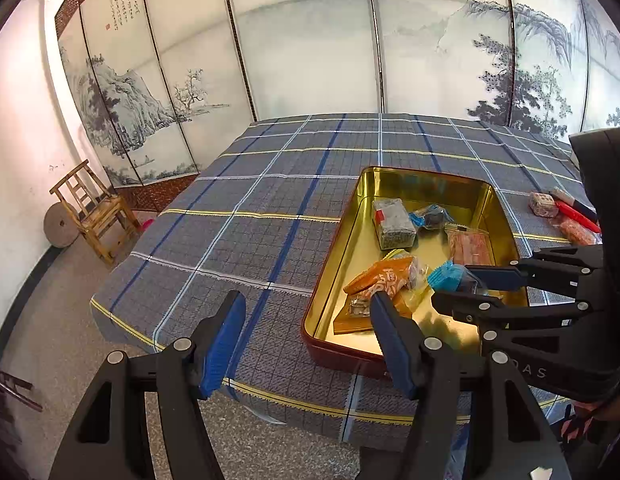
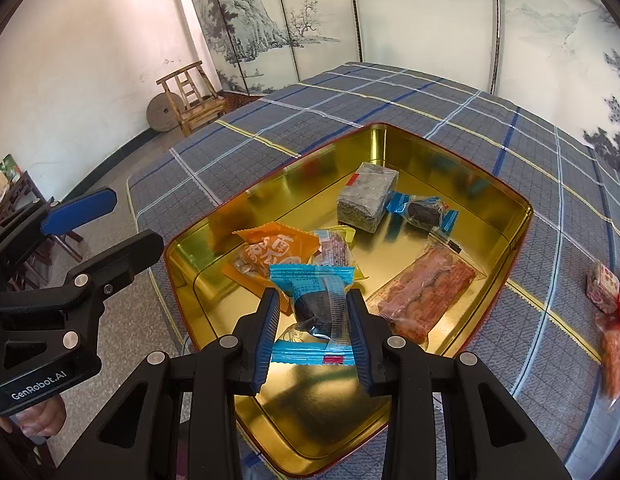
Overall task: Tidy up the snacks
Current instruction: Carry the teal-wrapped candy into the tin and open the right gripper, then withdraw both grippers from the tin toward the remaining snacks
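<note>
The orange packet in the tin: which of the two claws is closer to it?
Right. The right gripper, holding a blue packet, hangs just above the orange packet. The left gripper is back at the tin edge, empty.

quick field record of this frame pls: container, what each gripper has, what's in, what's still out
container: gold-lined rectangular metal tin on plaid tablecloth
right gripper: shut on blue-wrapped dark snack bar, held over the tin
left gripper: open, holds nothing
in tin: orange snack packet, grey block in clear wrap, reddish strips in clear pack, second blue-wrapped dark snack
still out: several red packets on the cloth, right of tin
</note>
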{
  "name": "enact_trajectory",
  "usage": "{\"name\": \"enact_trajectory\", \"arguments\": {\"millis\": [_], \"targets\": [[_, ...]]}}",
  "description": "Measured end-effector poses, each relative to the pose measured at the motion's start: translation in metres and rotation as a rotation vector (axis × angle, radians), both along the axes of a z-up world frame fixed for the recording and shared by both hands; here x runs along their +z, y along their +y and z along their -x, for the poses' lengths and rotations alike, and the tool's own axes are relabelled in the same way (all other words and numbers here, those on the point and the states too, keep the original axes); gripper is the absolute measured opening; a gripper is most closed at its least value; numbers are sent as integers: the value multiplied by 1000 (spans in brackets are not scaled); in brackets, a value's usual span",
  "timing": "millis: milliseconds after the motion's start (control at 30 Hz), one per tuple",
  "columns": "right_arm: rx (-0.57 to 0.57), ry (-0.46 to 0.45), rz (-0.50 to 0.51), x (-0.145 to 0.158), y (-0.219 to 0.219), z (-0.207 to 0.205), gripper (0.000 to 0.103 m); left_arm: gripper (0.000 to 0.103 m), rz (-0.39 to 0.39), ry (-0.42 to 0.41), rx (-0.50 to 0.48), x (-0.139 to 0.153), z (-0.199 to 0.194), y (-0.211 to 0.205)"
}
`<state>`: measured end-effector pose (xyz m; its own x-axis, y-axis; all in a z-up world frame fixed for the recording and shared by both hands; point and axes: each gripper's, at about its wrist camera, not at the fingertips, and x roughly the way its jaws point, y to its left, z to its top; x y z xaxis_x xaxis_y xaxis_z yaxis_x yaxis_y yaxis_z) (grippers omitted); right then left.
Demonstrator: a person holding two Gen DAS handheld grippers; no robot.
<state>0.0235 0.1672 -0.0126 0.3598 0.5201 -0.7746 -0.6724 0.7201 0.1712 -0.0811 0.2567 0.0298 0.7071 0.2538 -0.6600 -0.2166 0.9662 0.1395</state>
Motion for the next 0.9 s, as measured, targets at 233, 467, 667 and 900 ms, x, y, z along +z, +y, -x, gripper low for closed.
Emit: {"name": "enact_trajectory", "arguments": {"millis": [233,467,667,900], "targets": [[1,1,1,0,0,0,35,61,0,4,0,-1,0,0],[-2,4,-6,0,1,-1,35,61,2,6,0,-3,-1,0],[-4,-1,-12,-1,5,-1,35,61,2,8,0,-5,-2,0],[5,-6,-13,2,8,2,35,61,1,8,0,-5,-2,0]]}}
